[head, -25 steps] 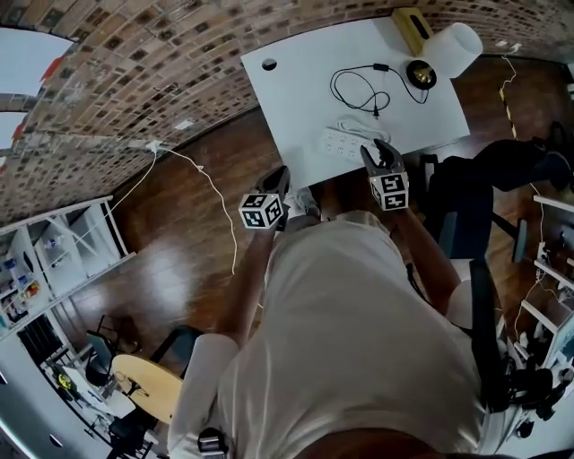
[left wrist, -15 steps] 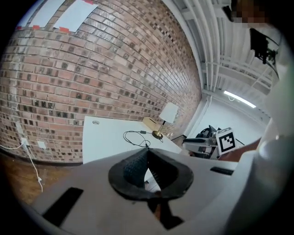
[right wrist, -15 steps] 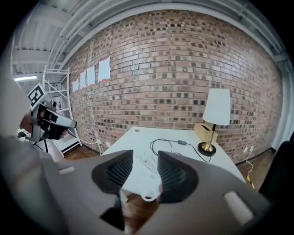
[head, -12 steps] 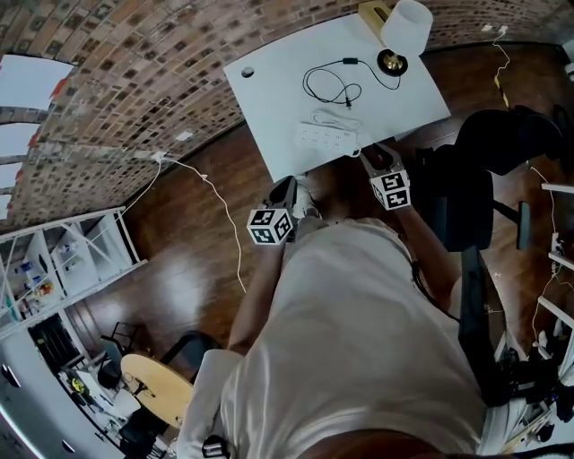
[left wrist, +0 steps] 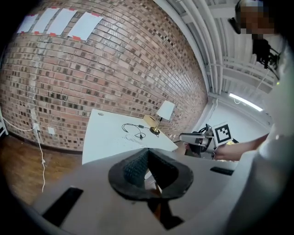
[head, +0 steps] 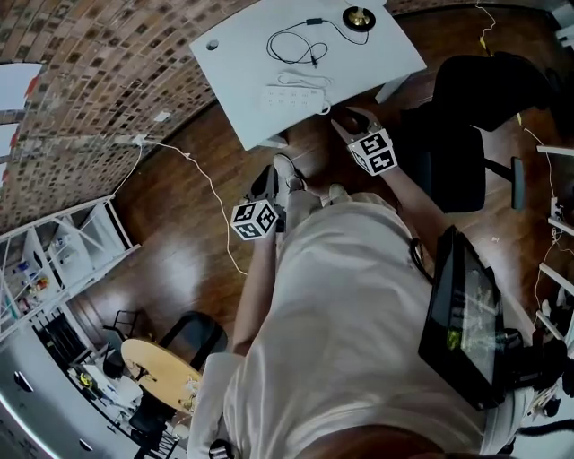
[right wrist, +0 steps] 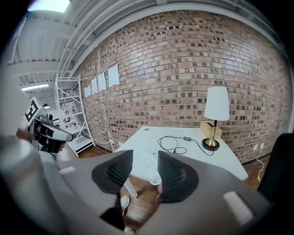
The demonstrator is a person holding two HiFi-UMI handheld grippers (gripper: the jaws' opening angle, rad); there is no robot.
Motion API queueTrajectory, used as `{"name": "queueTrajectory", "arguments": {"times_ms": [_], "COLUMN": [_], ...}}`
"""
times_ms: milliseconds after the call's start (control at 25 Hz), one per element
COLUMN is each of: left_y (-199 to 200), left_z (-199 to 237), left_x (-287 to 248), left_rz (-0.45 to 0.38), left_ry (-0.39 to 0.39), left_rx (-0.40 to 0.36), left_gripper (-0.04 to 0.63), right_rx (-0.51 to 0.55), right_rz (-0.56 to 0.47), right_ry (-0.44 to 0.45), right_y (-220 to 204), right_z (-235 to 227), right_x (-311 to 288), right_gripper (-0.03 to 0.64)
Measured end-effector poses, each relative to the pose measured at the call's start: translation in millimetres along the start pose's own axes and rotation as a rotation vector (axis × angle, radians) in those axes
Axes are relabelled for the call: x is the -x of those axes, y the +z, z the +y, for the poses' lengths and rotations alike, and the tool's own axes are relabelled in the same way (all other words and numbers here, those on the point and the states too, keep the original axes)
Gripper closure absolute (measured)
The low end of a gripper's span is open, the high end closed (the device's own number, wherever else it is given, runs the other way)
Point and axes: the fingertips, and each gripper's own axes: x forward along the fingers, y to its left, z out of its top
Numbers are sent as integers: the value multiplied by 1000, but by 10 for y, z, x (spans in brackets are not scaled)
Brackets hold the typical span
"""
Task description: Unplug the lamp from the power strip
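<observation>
Head view: counter [head: 229,63], frame top, bears power strip [head: 291,92] and lamp [head: 359,15]. Left hand-held gripper [left wrist: 148,151] closed, empty; right hand-held gripper [right wrist: 145,156] wide, empty.

I count one bench [head: 233,63], one lamp [right wrist: 216,103], one power strip [head: 291,97], one black cord [head: 289,40] and, I think, one white cord [head: 296,79] beside it.

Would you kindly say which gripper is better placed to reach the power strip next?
Right. The right gripper hovers close to the power strip, jaws apart; the left gripper hangs farther back, jaws together.
</observation>
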Motion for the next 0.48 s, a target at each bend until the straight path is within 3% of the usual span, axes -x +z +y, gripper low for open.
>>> {"name": "queueTrajectory", "arguments": {"times_ms": [200,480], "left_y": [-258,-298], "left_z": [-166,-204], "left_x": [266,458], "left_rz": [2,-27], "left_ry": [35,52], "left_rx": [29,34], "left_gripper": [592,592], "right_rx": [53,98], "right_rz": [-12,-12], "right_ry": [50,71], "right_y": [58,-45], "right_z": [251,513], "right_x": [172,356], "right_gripper": [449,449]}}
